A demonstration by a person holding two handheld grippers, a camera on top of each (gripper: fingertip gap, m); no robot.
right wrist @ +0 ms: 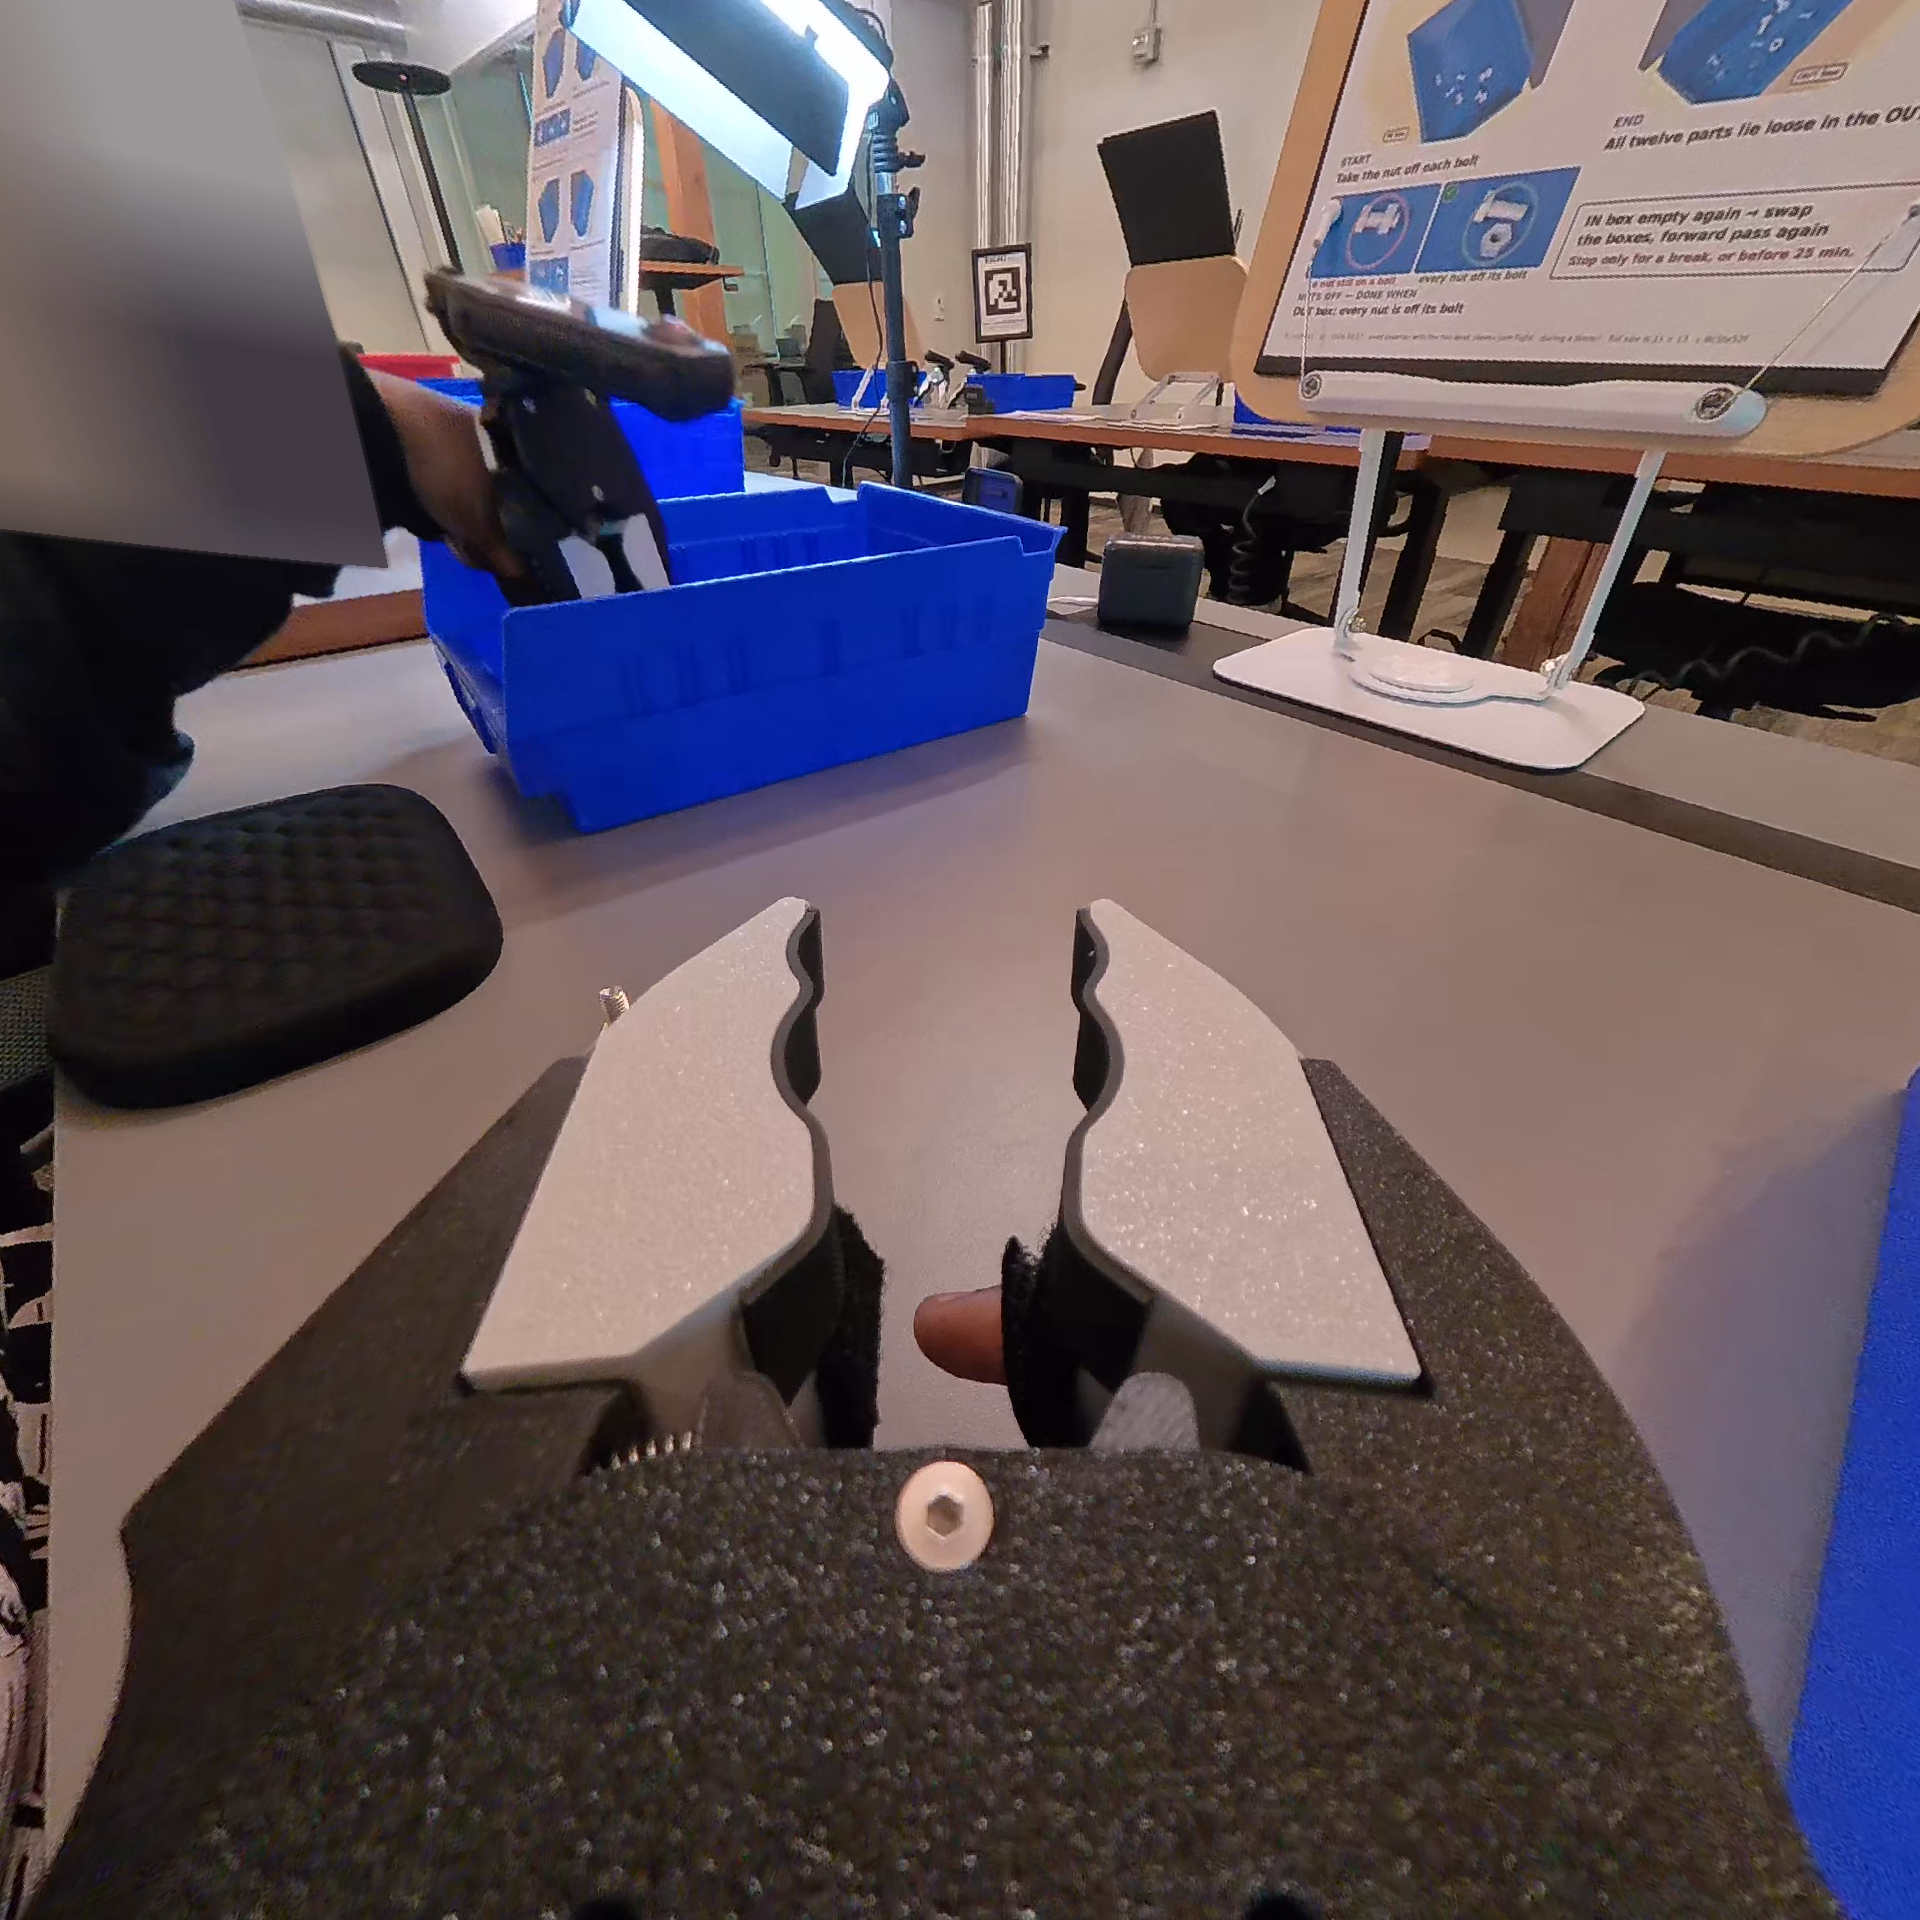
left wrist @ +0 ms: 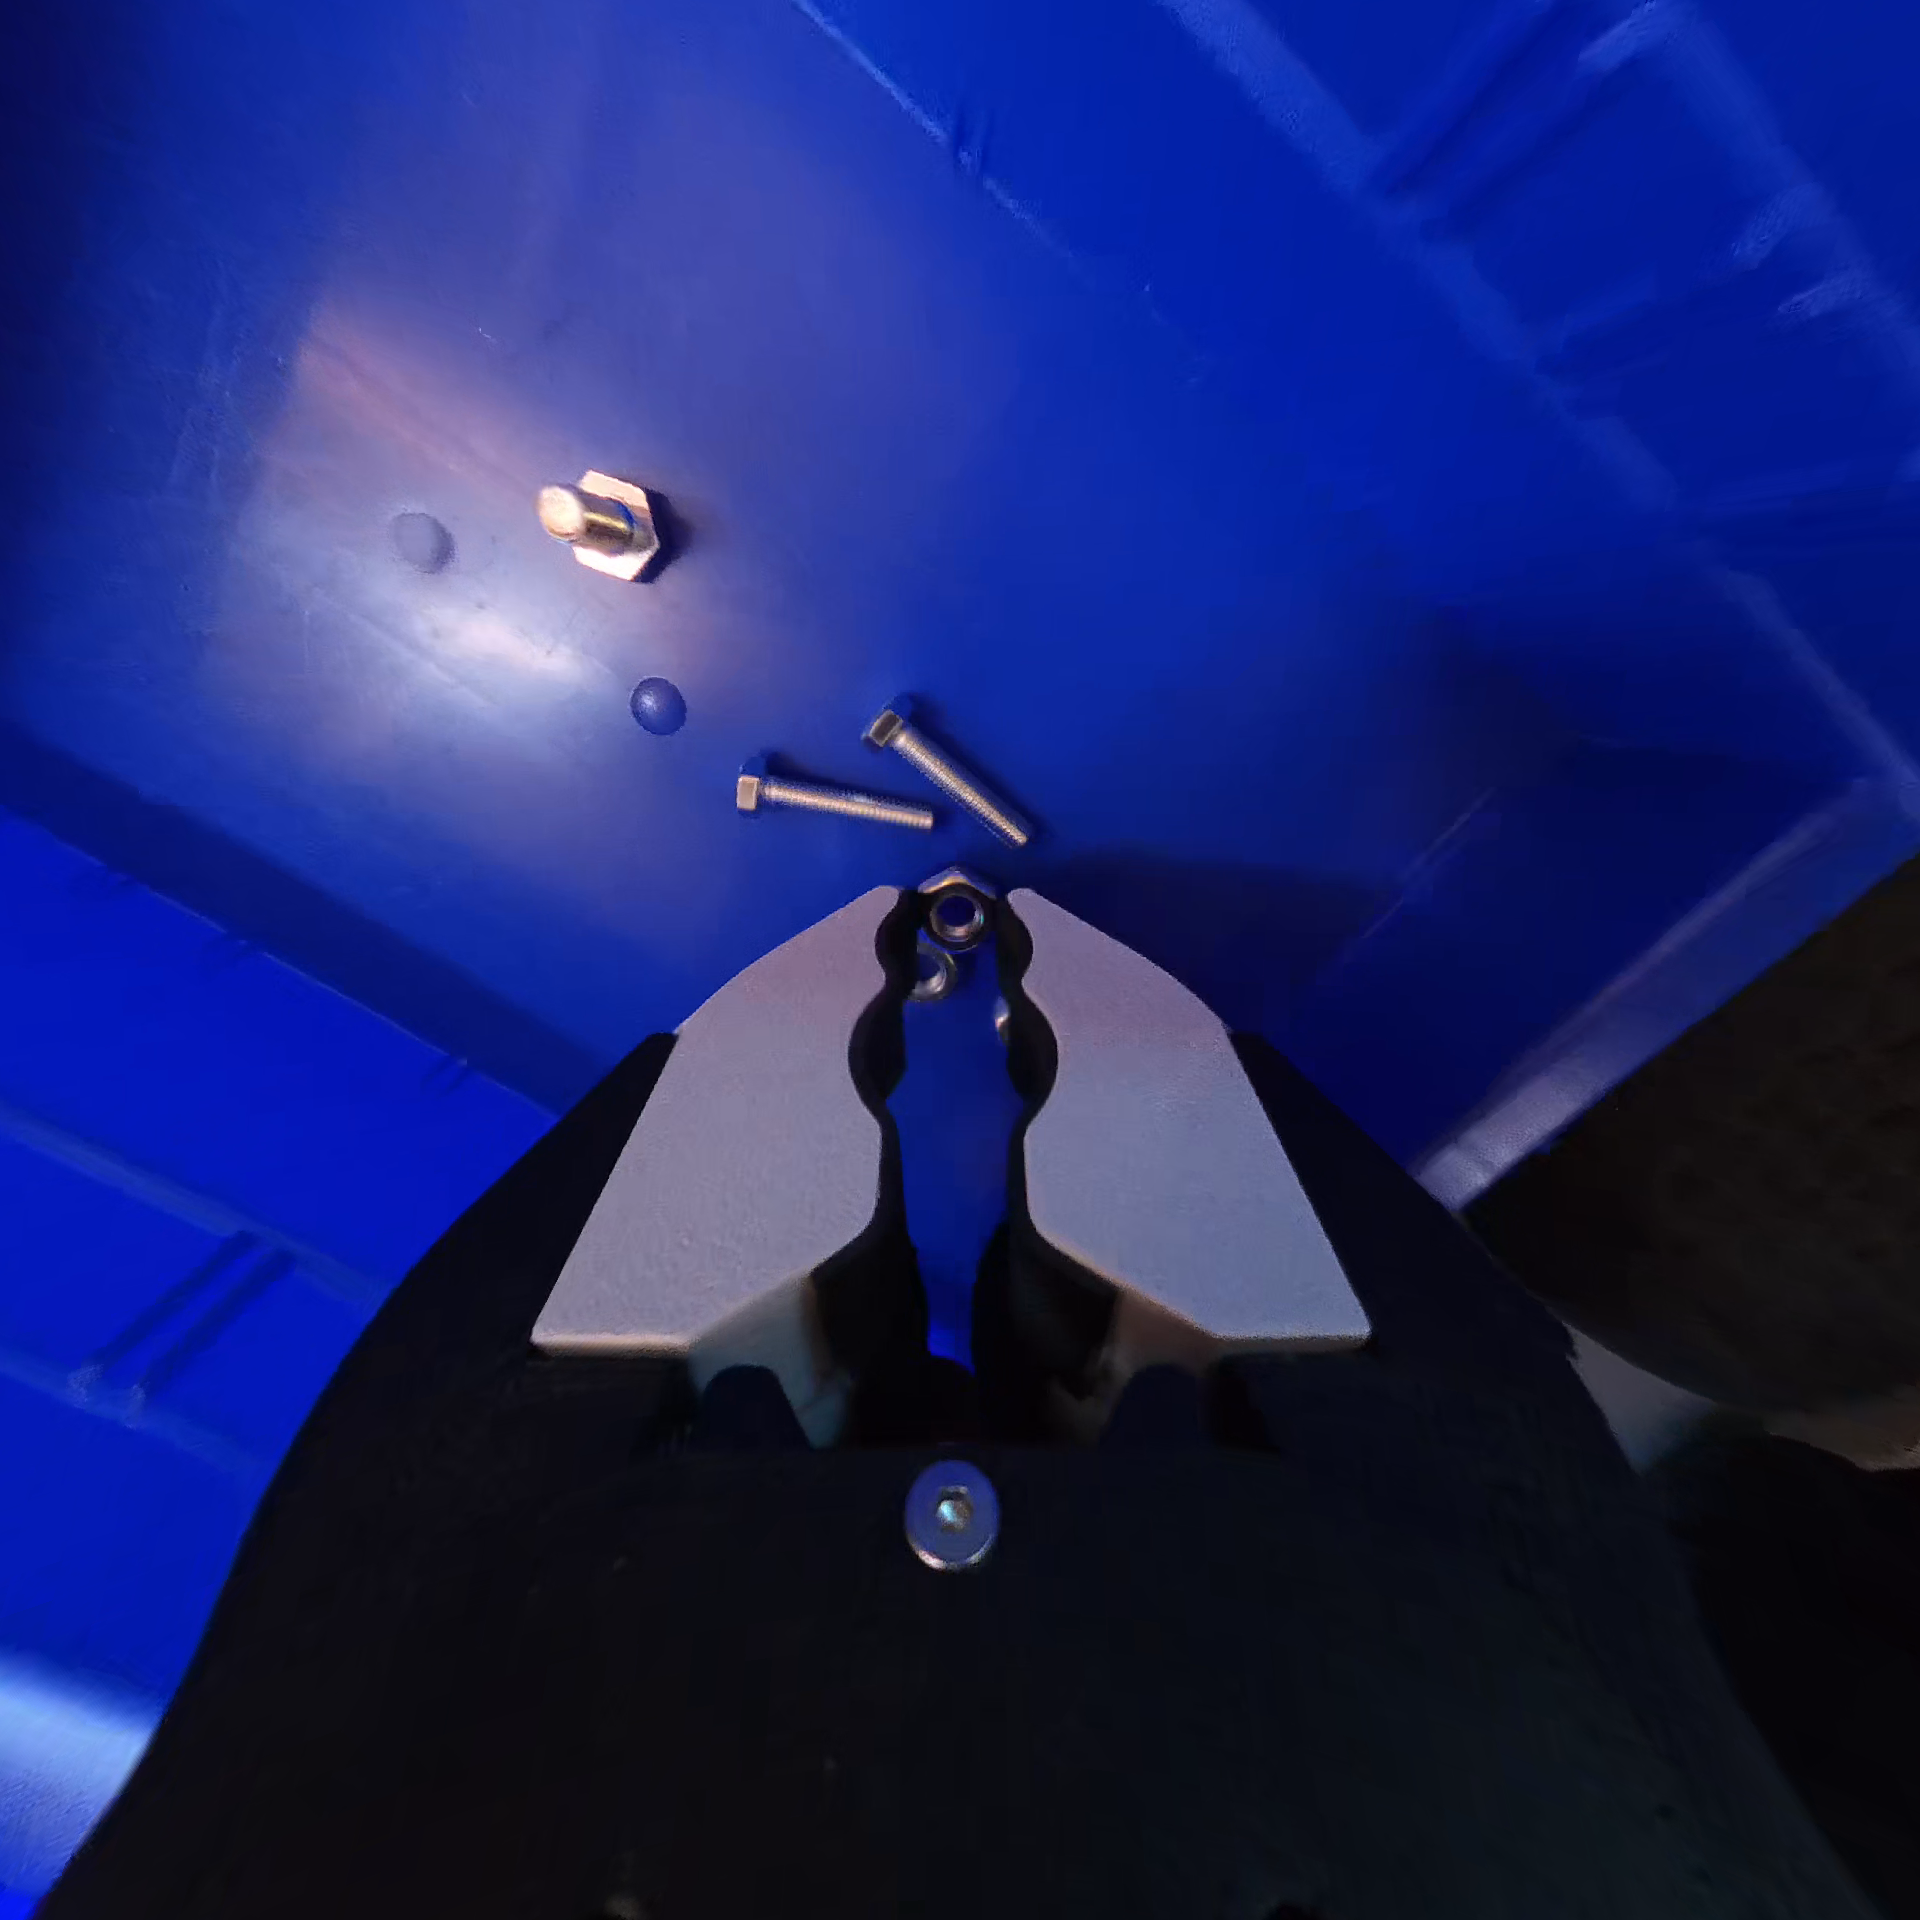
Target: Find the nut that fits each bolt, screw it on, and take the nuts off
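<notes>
In the left wrist view my left gripper (left wrist: 956,906) is down inside the blue bin (left wrist: 1039,416), its fingertips closed on a small silver nut (left wrist: 956,914). A second small nut (left wrist: 935,977) lies on the bin floor between the fingers. Two thin bolts (left wrist: 831,800) (left wrist: 951,769) lie just beyond the tips. A thick bolt (left wrist: 597,525) stands on its head farther left. In the right wrist view my right gripper (right wrist: 943,935) is open and empty over the grey table (right wrist: 1351,935). The left gripper (right wrist: 582,520) shows there reaching into the blue bin (right wrist: 769,665).
A black textured pad (right wrist: 270,935) lies on the table at left. A small threaded tip (right wrist: 608,1003) pokes out beside my right gripper's left finger. A white stand with an instruction board (right wrist: 1455,686) is at the back right. Another blue object (right wrist: 1870,1455) is at the right edge. Across from one pair of fingers to the other is roughly 35 cm.
</notes>
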